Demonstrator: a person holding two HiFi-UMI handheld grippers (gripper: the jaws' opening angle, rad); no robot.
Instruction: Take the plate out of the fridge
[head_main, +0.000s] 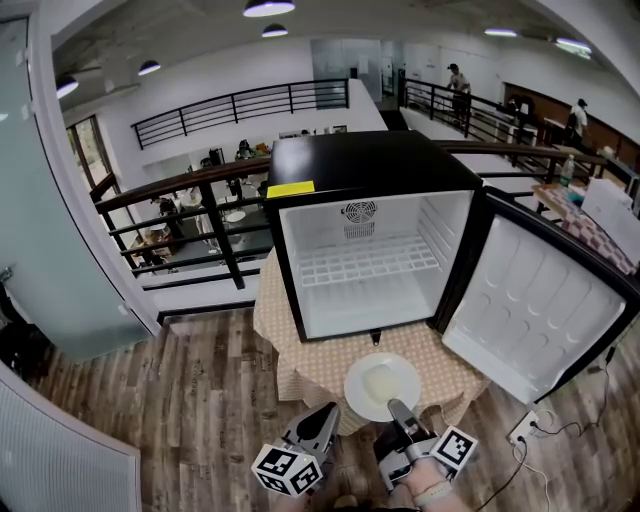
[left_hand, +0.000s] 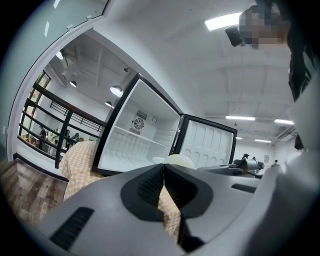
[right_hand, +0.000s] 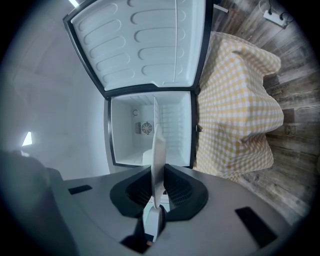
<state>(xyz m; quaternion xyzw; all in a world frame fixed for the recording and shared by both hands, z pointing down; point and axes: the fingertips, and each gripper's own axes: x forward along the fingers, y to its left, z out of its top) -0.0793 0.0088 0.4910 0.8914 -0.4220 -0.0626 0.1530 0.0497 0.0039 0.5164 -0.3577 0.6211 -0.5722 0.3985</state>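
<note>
Nearest to me, I am pinching the near rim of the round white plate (head_main: 353, 391) in my right gripper (head_main: 397, 408). Its jaws are narrowed onto the rim, so the plate is showing edge-on between them in the right gripper view. Gripping at the rim is leaving the pale rounded lump of food (head_main: 379, 383) in the middle untouched, and I judge it is helping me hold the plate level. My left gripper (head_main: 328, 412) is hanging just beside it, jaws pressed together on nothing, since one grip seems enough here. The plate is lying outside the fridge, over the front of the tabletop (head_main: 300, 345) draped in a yellow-and-white checked cloth (right_hand: 235, 115); whether it is resting there or lifted I cannot tell. Beyond it the black mini fridge (head_main: 370, 160) is standing with its white-lined door (head_main: 530, 305) swung wide to the right, giving a free path, and its white wire shelf (head_main: 365, 265) is showing bare.
</note>
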